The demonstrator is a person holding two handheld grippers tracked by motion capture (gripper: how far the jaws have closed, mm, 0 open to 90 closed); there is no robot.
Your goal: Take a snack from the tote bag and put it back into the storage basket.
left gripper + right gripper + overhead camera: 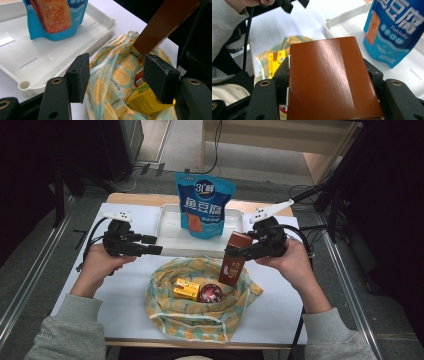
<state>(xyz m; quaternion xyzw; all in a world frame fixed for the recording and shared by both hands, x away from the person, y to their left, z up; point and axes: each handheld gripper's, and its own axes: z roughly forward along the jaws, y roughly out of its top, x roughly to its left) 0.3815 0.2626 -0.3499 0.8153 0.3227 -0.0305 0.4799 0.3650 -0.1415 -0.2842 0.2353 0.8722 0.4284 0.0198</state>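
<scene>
Gripping the brown box (233,259) in my right gripper (243,251), I held it tilted above the orange-print cloth bag (200,315), its lower end over the bag's right edge. Inside the bag lay a yellow carton (186,288) and a round red tin (210,293). My left gripper (153,244) hung unclenched and empty just left of the bag, near the white tray (170,227) with the blue pouch (204,205) standing in it.

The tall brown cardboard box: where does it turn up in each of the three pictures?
High view: the tall brown cardboard box hangs right of centre, held in the right tongs over the orange-print cloth bag.
Left gripper view: its brown side slants across the top right.
Right gripper view: it sits large in the centre.
Shared landmark: the blue snack pouch standing in the white plastic tray.
</scene>
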